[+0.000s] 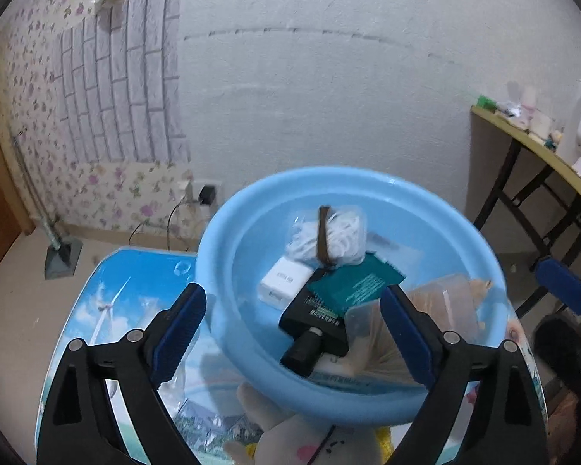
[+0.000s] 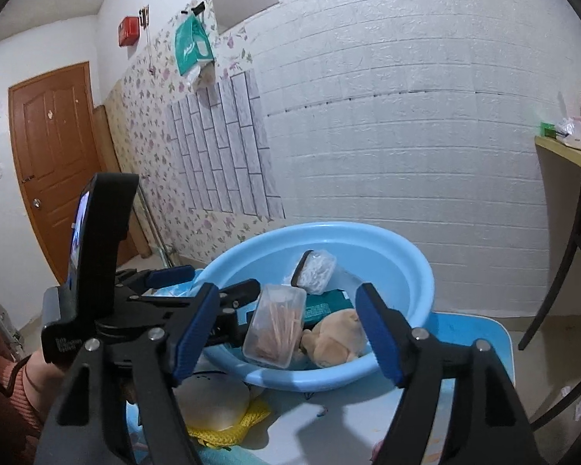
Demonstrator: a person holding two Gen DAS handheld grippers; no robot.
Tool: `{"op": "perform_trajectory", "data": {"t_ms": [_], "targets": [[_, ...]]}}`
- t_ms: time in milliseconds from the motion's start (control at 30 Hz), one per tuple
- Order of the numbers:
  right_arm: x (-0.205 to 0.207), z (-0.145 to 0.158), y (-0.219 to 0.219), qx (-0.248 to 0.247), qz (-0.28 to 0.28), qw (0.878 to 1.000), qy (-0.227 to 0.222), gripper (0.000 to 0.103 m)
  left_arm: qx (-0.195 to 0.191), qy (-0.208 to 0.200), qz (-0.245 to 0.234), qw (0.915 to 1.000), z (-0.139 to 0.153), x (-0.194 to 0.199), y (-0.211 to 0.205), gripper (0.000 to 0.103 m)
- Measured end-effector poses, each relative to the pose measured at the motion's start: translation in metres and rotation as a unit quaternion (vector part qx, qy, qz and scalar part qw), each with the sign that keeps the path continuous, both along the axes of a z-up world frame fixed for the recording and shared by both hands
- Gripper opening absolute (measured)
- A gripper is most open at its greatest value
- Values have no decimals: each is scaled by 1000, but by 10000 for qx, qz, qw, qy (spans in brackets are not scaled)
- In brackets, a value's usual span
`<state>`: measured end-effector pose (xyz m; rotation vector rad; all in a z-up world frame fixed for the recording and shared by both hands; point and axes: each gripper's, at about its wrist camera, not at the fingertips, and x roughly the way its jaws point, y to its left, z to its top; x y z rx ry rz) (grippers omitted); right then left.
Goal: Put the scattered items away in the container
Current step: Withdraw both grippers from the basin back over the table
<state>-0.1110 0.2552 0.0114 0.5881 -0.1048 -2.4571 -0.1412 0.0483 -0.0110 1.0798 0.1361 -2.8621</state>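
Observation:
A light blue basin [image 1: 220, 232] stands on a small table with a sky-print top [image 1: 128, 294]. Inside lie a white charger [image 1: 282, 281], a bag of white cable [image 1: 329, 240], a teal packet [image 1: 352, 286], a black device [image 1: 310, 325] and a clear box of toothpicks [image 1: 441, 310]. My left gripper [image 1: 294, 333] hangs open above the basin's near rim, touching nothing. In the right wrist view my right gripper [image 2: 286, 335] is open too. The toothpick box [image 2: 275, 325] and a tan plush toy [image 2: 333, 337] rest in the basin [image 2: 422, 271] beyond its fingers, free of the pads.
A pale plush toy [image 1: 310, 438] lies on the table in front of the basin, with a yellow mesh item [image 2: 228, 422] under it. A folding table [image 1: 523, 139] with clutter stands at the right. A wooden door [image 2: 58, 155] is at the left.

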Motion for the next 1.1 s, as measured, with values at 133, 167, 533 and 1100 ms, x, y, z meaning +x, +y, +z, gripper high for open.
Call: {"op": "perform_trajectory", "data": {"t_ms": [133,167,533,1100], "targets": [[-6,-3,11,-215,46,9998,-40,74,-22,-173,334,9993,-3,0,-5,92],[-8,-5,14,-264,55,9996,-61,74,-37,-219,352,9991,-5,0,-5,92],[-18,-11,20,-379,70,9991,-201,74,-237,-288,188,9991,-7,6,0,92],[13,-4,-22,-560,104,9939,-945,74,-387,-338,341,9981,-14,91,-69,101]]}}
